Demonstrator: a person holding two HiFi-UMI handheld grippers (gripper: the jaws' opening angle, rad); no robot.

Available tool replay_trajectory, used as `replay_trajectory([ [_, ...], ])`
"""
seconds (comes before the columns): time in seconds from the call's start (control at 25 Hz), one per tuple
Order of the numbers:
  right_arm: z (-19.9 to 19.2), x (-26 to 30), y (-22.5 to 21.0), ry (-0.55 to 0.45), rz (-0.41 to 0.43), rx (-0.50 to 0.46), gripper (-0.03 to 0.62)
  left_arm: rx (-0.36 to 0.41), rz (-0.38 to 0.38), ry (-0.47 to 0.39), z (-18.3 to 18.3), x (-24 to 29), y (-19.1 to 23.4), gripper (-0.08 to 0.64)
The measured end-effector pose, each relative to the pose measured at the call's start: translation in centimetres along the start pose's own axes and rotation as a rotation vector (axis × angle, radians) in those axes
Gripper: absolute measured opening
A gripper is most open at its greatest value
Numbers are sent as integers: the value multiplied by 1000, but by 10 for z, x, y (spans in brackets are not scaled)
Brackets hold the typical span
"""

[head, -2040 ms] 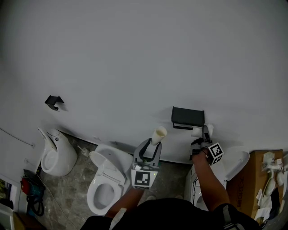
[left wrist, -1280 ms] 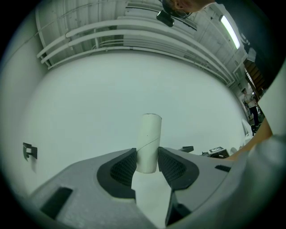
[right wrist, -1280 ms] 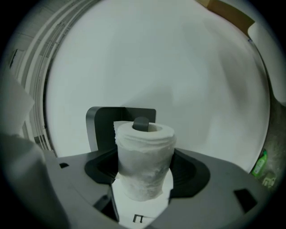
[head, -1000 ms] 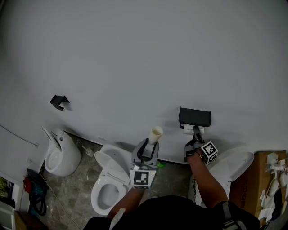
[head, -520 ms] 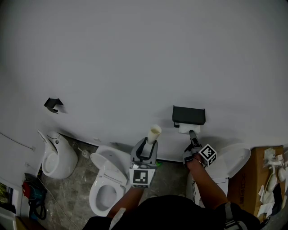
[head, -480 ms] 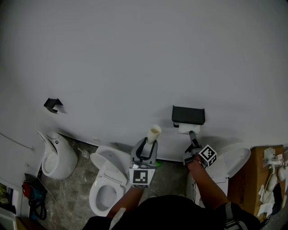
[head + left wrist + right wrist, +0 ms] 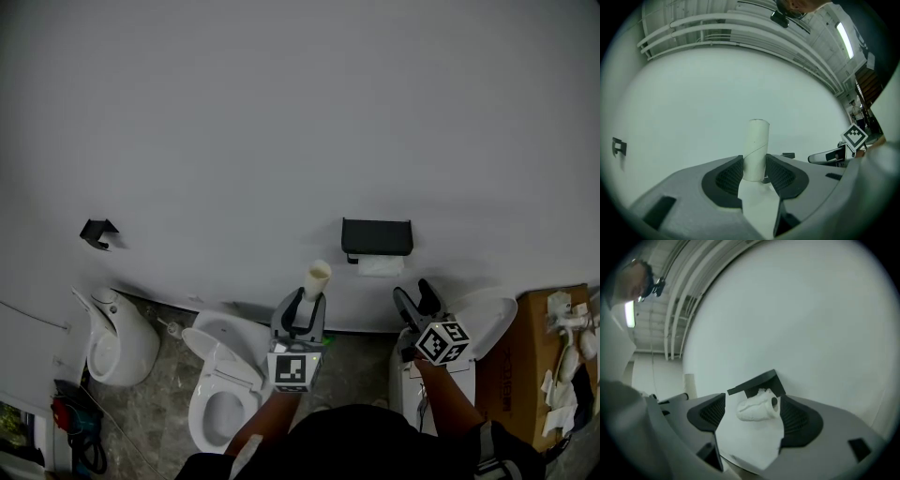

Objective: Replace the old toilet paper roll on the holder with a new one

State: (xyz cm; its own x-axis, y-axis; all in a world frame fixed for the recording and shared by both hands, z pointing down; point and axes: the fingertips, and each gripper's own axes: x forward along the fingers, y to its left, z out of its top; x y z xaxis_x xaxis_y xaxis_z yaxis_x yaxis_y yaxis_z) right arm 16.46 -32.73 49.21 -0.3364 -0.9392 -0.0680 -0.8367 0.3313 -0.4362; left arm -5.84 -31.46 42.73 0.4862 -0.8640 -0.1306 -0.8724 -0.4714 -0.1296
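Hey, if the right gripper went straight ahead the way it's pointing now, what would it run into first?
Most likely the toilet paper roll hanging under the black holder: it sits centred between the open jaws of the right gripper, some way off. Depth is hard to judge.

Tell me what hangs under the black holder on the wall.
A white paper roll hangs right under the holder, its core hole showing in the right gripper view. How it is mounted cannot be seen: the roll covers that.

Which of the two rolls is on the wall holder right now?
The white paper roll, hanging under the black holder. The bare cardboard tube is clamped upright in the jaws of the left gripper.
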Motion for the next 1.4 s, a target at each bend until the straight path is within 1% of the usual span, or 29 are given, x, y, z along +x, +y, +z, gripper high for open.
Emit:
replay_trajectory([
  [0.12,20,-8,10,-3,16,-195,341,-20,-16,1,-1,4,-4,150],
  [0.2,29,-11,13,0,8,-311,332,-14,-21,-2,-1,5,-3,150],
  [0.24,33,-13,14,3,2,-368,295,-8,-23,-4,0,6,-2,150],
  [0.28,36,-14,16,4,-1,-416,243,-5,-23,-5,0,7,-1,150],
  [0.32,40,-14,18,2,0,-447,209,-4,-21,-3,1,8,0,150],
  [0.36,44,-15,20,-4,7,-458,177,-5,-17,0,0,9,2,150],
  [0.44,50,-16,23,-26,14,-448,122,-10,-17,10,-2,9,3,150],
  [0.56,57,-18,22,-49,-1,-429,40,-7,-30,9,-3,9,2,150],
  [0.64,58,-19,22,-50,-15,-433,7,0,-35,4,-2,9,3,150],
  [0.84,56,-19,25,-15,-44,-513,2,-2,-44,10,-4,9,4,150],
  [1.04,54,-16,37,-2,-22,-577,0,-17,-46,3,-2,12,4,150],
  [1.2,52,-14,46,22,-12,-631,0,-13,-48,10,0,13,3,150],
  [1.32,57,-12,51,6,2,-709,0,-21,-33,6,3,14,5,150],
  [1.4,61,-10,55,-3,4,-731,0,-13,-35,5,5,14,4,150],
])
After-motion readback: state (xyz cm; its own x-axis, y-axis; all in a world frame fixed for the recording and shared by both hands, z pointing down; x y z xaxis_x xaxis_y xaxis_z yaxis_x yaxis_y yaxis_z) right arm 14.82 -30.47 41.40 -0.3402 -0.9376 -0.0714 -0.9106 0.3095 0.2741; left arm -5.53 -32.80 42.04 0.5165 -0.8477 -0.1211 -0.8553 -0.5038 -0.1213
